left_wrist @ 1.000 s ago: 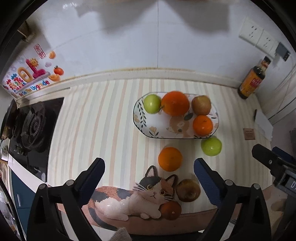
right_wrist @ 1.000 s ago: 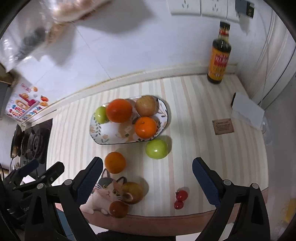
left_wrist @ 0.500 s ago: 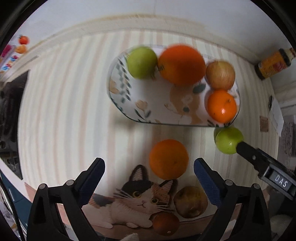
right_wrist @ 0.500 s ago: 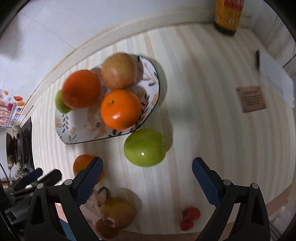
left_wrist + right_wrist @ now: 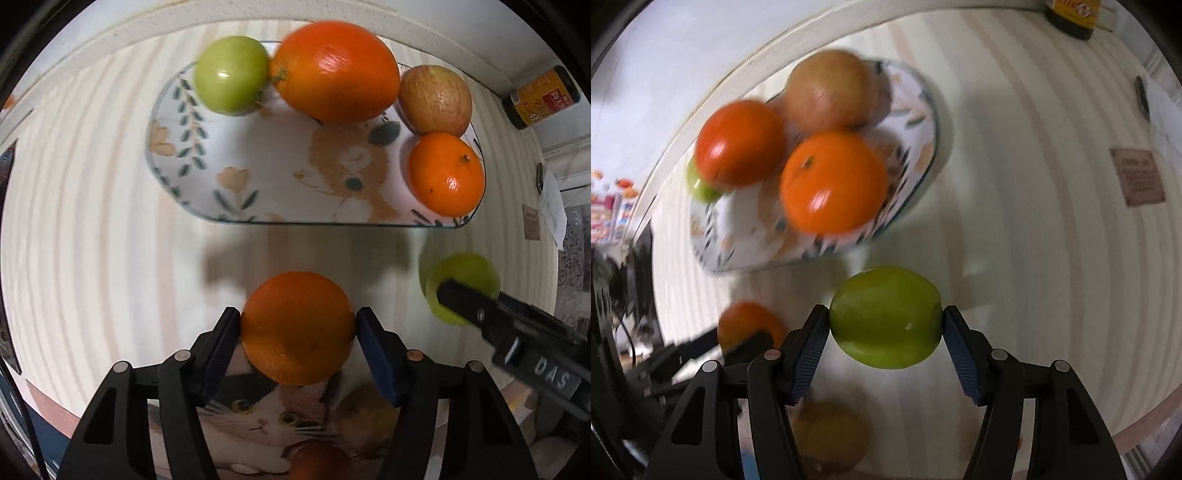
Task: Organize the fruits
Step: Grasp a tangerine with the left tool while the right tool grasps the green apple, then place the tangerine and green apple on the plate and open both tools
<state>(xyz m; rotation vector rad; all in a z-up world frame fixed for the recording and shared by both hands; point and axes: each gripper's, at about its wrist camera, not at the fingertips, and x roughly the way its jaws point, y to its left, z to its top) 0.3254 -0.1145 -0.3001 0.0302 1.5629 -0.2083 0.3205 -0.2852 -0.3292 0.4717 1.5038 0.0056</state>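
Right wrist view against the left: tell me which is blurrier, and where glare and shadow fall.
Right wrist view: blurrier, the plate and its fruit smeared, the green apple between the fingers sharper. Left wrist view: mostly crisp, glare spots on the large orange fruit; soft shadows on the striped counter above the held orange; the right gripper blurred; fisheye bends the stripes.

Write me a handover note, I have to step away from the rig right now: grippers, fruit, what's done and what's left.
Left gripper: closing, pads against the loose orange on the counter.
Right gripper: closing, pads against the loose green apple.
Plate already holds a green apple, a big orange, a russet apple and a small orange.
Left: lift both gripped fruits, probably onto the plate; a brownish fruit and a reddish one lie on the cat mat.
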